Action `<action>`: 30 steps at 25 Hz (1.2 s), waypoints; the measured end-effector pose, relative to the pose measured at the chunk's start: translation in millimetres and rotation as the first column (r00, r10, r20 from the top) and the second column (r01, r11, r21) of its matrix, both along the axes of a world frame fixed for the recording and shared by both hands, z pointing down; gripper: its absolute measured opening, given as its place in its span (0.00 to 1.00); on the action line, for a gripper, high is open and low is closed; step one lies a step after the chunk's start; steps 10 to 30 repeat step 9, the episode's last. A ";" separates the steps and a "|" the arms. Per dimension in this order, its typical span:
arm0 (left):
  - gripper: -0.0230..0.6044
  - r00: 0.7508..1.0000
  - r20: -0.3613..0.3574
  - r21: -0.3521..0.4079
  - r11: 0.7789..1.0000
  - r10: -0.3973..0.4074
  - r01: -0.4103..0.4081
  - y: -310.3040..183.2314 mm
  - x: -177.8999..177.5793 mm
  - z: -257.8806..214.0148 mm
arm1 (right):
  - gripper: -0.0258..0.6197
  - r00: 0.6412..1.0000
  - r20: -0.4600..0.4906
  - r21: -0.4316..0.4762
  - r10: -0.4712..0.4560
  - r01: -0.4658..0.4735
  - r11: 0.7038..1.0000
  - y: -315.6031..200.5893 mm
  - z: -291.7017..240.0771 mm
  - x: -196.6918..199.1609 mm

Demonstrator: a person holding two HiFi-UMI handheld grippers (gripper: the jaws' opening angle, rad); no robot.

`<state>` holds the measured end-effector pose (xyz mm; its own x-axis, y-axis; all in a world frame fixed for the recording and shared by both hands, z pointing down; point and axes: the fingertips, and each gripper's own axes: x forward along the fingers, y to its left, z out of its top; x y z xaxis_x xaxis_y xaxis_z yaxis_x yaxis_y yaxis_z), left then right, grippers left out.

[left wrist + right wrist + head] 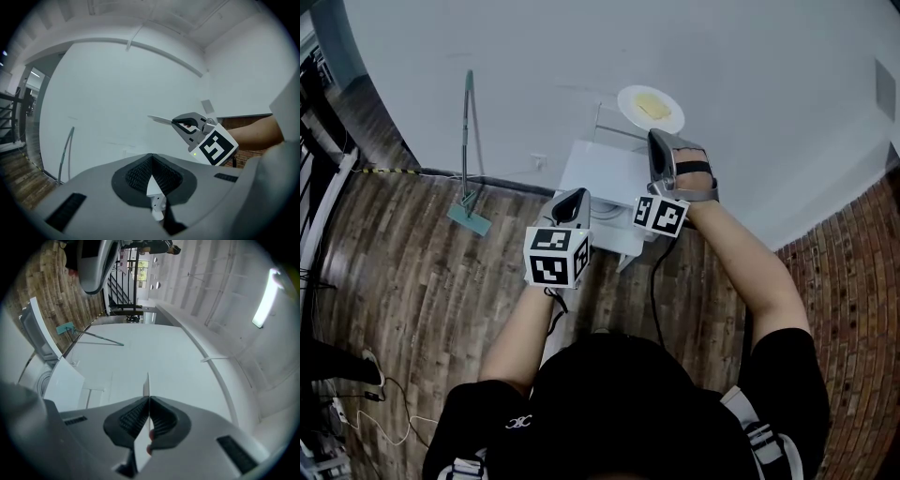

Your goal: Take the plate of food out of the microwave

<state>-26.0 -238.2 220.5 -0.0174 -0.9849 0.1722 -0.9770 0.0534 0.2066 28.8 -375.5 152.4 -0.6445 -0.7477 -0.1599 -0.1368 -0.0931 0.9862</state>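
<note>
- Left gripper (575, 197) hovers near the microwave's left side, its jaws pressed together with nothing between them.
- White microwave (602, 173) sits below, between the two grippers.
- Right gripper (657, 138) has its jaws pinched tight on the near rim of the plate (628, 101).
- That plate, carrying yellow food (652, 106), is outside the microwave, at the far right before the white wall (581, 56).
</note>
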 end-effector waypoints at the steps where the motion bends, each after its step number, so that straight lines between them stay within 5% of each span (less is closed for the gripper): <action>1: 0.03 1.000 0.000 -0.001 1.000 -0.002 0.002 -0.2 -0.9 0.7 | 0.07 1.000 -0.001 -0.002 -0.001 0.001 1.000 -0.2 1.3 -0.4; 30: 0.03 1.000 -0.001 -0.002 1.000 -0.013 0.013 -1.1 -3.2 1.0 | 0.07 1.000 -0.008 -0.013 -0.007 0.007 1.000 0.0 7.4 -1.0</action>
